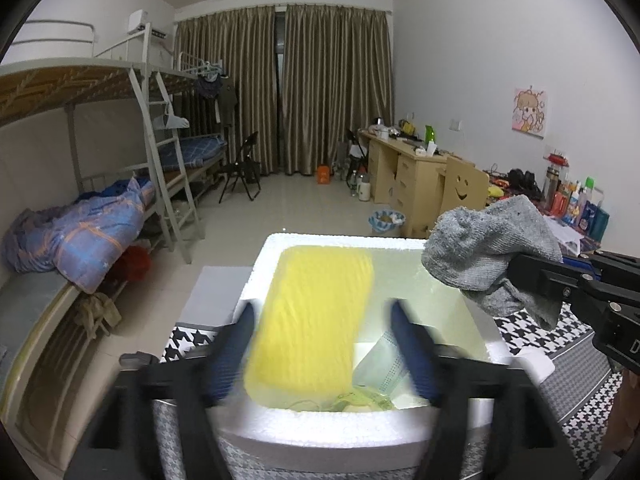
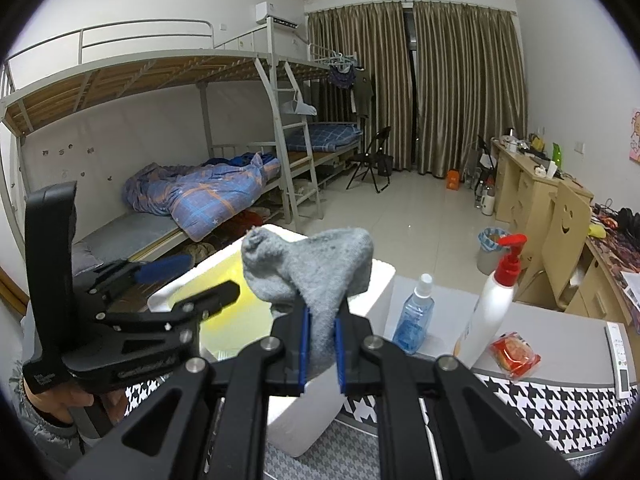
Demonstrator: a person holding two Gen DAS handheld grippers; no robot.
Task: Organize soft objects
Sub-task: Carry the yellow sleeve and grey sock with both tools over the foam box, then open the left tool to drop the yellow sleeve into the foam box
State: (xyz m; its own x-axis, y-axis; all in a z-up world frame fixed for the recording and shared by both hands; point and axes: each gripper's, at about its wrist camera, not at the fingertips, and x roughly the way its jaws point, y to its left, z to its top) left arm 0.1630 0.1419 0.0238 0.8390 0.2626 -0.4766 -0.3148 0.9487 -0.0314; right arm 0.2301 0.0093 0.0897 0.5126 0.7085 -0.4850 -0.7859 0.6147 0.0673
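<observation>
Right claw (image 2: 321,344) clamped on grey knitted sock (image 2: 308,268); left claw (image 1: 322,344) apart over yellow sponge (image 1: 312,320) in white foam box (image 1: 340,416). Risk: sock snags box rim, spills onto counter.

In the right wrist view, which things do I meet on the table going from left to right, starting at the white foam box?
White foam box → blue spray bottle → white pump bottle with red top → red snack packet → white remote control.
</observation>
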